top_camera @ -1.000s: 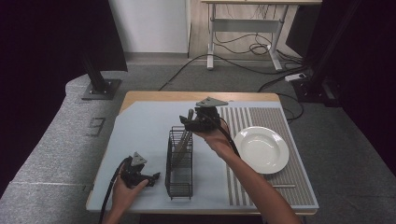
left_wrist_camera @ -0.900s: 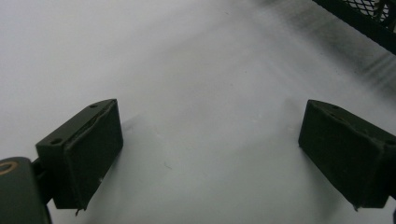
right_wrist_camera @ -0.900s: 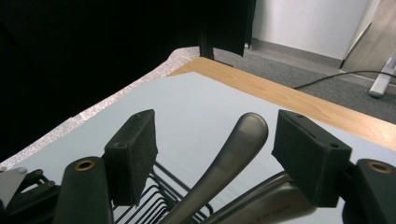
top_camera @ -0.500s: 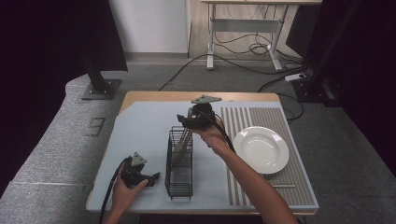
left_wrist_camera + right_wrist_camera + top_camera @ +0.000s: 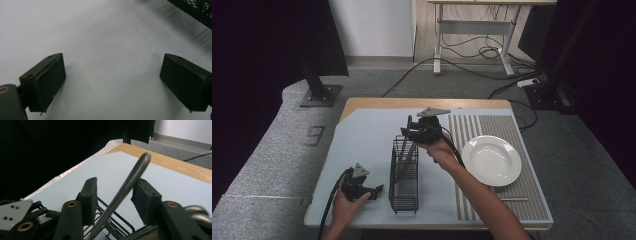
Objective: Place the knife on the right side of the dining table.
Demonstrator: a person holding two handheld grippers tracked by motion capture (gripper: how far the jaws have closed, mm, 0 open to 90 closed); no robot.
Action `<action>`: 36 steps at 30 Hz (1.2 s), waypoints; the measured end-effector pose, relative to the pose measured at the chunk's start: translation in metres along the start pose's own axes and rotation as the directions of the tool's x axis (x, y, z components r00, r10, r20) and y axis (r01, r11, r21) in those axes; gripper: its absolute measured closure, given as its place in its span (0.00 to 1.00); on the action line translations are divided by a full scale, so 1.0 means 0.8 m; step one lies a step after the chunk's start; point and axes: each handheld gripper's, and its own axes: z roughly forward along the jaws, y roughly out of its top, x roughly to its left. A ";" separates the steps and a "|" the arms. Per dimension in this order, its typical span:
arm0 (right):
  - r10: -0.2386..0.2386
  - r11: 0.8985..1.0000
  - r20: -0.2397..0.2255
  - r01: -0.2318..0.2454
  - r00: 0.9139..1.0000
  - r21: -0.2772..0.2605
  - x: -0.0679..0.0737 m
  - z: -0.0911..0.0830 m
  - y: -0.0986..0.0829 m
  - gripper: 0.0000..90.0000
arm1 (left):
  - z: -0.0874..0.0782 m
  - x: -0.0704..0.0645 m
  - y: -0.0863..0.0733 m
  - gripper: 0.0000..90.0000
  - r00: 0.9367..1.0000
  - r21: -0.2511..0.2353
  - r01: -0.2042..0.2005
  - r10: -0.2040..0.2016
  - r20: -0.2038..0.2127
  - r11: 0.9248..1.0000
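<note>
Above the wire rack (image 5: 404, 172), the right claw (image 5: 117, 195) (spread) flanks a seemingly untouched metal utensil handle (image 5: 126, 187).

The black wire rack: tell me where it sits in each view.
High view: the black wire rack stands mid-table, between the two grippers.
Left gripper view: its edge crosses the top right corner.
Right gripper view: its wires lie low between the jaws.
Shared landmark: the pale blue mat.

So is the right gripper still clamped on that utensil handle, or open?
Open. The right gripper's jaws stand apart, and the metal handle leans between them in the black rack.
</note>
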 end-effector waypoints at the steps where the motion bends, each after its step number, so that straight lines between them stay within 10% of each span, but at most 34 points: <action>1: 0.000 1.000 -0.004 0.000 1.000 0.005 0.000 0.002 -0.002 0.67 | 0.000 0.000 0.000 0.06 1.000 0.000 0.001 -0.001 0.000 1.000; 12: -0.011 0.999 0.003 0.011 1.000 0.045 0.012 0.024 -0.015 0.75 | 0.000 0.000 0.000 0.06 1.000 0.000 0.000 0.000 0.000 1.000; 24: 0.094 0.995 -0.110 -0.097 0.989 -0.024 0.008 0.012 -0.019 0.88 | 0.000 0.000 0.000 0.06 1.000 -0.001 0.001 -0.001 0.000 1.000; 36: 0.024 0.984 -0.111 -0.043 0.994 -0.175 0.012 -0.023 -0.011 0.93 | 0.000 0.000 0.000 0.06 1.000 0.000 0.000 0.000 0.000 1.000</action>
